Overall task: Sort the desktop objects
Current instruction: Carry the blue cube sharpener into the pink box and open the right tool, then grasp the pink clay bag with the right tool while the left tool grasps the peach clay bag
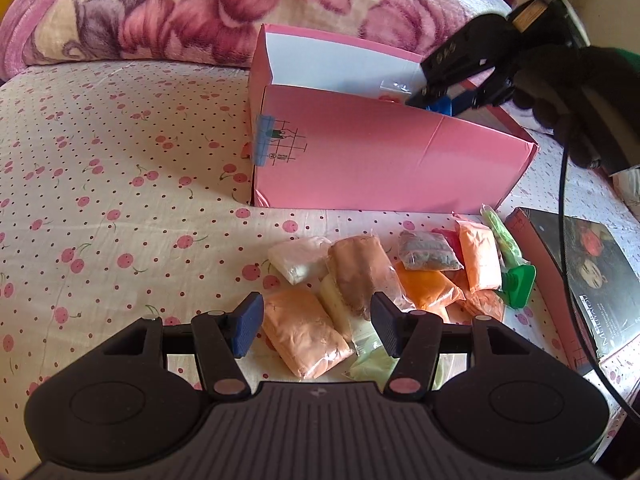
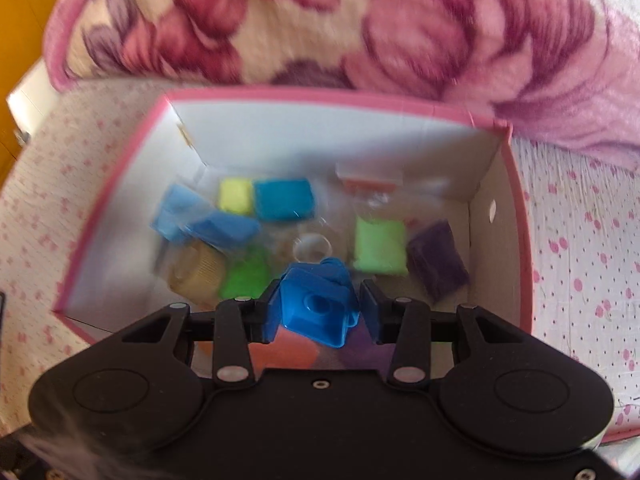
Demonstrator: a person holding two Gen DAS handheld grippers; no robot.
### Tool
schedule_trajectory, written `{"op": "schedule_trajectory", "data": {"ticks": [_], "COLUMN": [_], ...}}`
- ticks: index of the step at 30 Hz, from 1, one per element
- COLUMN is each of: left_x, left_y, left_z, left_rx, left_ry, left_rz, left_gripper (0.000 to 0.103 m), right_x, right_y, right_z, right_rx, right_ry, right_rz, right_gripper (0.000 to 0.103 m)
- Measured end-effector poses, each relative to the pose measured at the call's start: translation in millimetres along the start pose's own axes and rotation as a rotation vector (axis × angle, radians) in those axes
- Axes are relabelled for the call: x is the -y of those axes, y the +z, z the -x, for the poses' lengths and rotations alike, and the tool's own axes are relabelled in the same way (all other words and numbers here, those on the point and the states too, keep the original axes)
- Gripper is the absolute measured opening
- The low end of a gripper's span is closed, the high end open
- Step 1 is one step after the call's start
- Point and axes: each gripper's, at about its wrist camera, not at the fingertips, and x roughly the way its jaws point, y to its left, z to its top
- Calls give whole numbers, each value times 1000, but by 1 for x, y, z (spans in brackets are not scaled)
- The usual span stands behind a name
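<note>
Right gripper (image 2: pixel 320 310) clenched on a blue plastic mould (image 2: pixel 316 310), held between both blue pads, above the open top of the pink box (image 2: pixel 520 216). The left wrist view confirms this: the right gripper (image 1: pixel 448 98) sits at the box's (image 1: pixel 380 156) top edge with the blue piece between its fingers. Box interior is blurred; it holds bagged clay blocks: blue (image 2: pixel 284 198), yellow (image 2: pixel 236 196), light green (image 2: pixel 380 250), purple (image 2: pixel 438 266). Left gripper (image 1: pixel 316 326) released, jaws apart, nothing between the pads, hovering over loose clay bags on the bed (image 1: pixel 120 200): peach bag (image 1: pixel 304 332) nearest, brown bag (image 1: pixel 360 268), white bag (image 1: pixel 298 258), orange bag (image 1: pixel 426 286). Green mould (image 1: pixel 518 284) lies just beside that pile. Book (image 1: pixel 592 272) on the far right, floral blanket (image 1: pixel 200 8) behind the box.
</note>
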Motion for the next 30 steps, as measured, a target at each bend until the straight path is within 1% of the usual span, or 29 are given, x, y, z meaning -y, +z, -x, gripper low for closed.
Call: {"op": "schedule_trajectory", "data": {"ticks": [4, 5, 6, 7, 8, 12, 18, 22, 26, 30], "left_x": [-2, -3, -3, -3, -3, -6, -6, -10, -22, -39], "left_y": [1, 1, 1, 1, 1, 1, 1, 2, 5, 8], "left_z": [0, 0, 0, 0, 0, 1, 1, 2, 4, 10], "left_rx": [2, 2, 2, 2, 2, 6, 6, 12, 15, 24], "left_ry": [3, 3, 4, 5, 5, 10, 14, 18, 1, -45], "left_rz": [4, 5, 5, 4, 3, 9, 3, 8, 47, 107], "left_gripper": [58, 58, 58, 58, 58, 58, 58, 58, 58, 58], "right_x": [2, 1, 1, 1, 1, 4, 6, 0, -5, -15], "right_y": [-4, -6, -8, -9, -11, -20, -31, -47, -73, -107], "right_z": [-16, -18, -20, -22, -21, 11, 60, 89, 109, 114], "right_rx": [-49, -57, -65, -71, -69, 42, 213, 282, 329, 332], "right_ry": [-38, -48, -60, -78, -92, -62, -9, 27, 65, 85], "right_rz": [0, 4, 8, 13, 14, -8, -37, -17, -23, 10], "right_gripper": [42, 51, 62, 67, 68, 71, 72, 72, 72, 72]}}
